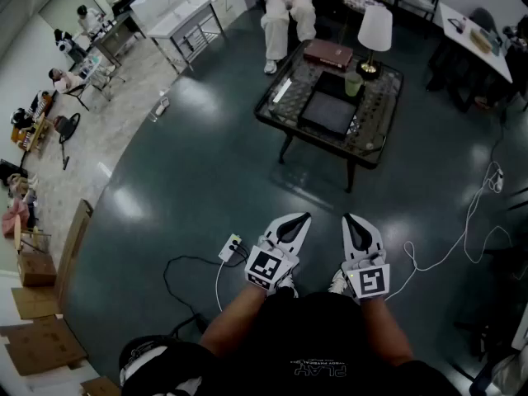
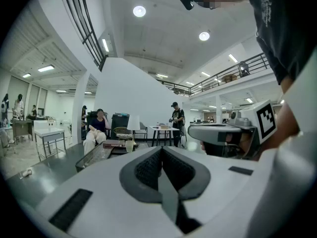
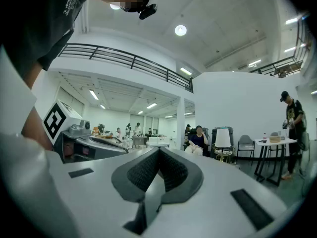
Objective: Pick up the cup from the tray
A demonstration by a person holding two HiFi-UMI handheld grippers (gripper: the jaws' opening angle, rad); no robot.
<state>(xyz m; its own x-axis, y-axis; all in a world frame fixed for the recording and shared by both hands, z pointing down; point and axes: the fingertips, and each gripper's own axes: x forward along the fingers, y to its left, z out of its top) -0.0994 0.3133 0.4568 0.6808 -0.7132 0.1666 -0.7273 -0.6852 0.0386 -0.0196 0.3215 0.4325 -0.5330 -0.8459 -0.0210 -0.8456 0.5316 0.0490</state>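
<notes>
One green cup stands by the dark tray, with left claw and right claw closed, empty.

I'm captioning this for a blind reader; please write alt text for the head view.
A person holds the left claw and right claw, both shut, side by side above the floor. Ahead stands a table with a tray, cup and lamp.

A pale green cup is seen standing upright on the glass-topped desk, well ahead of the left hand-held gripper and roughly in line with the right hand-held gripper. It is placed at the far right corner of a dark, flat tray; whether they touch cannot be told.
</notes>
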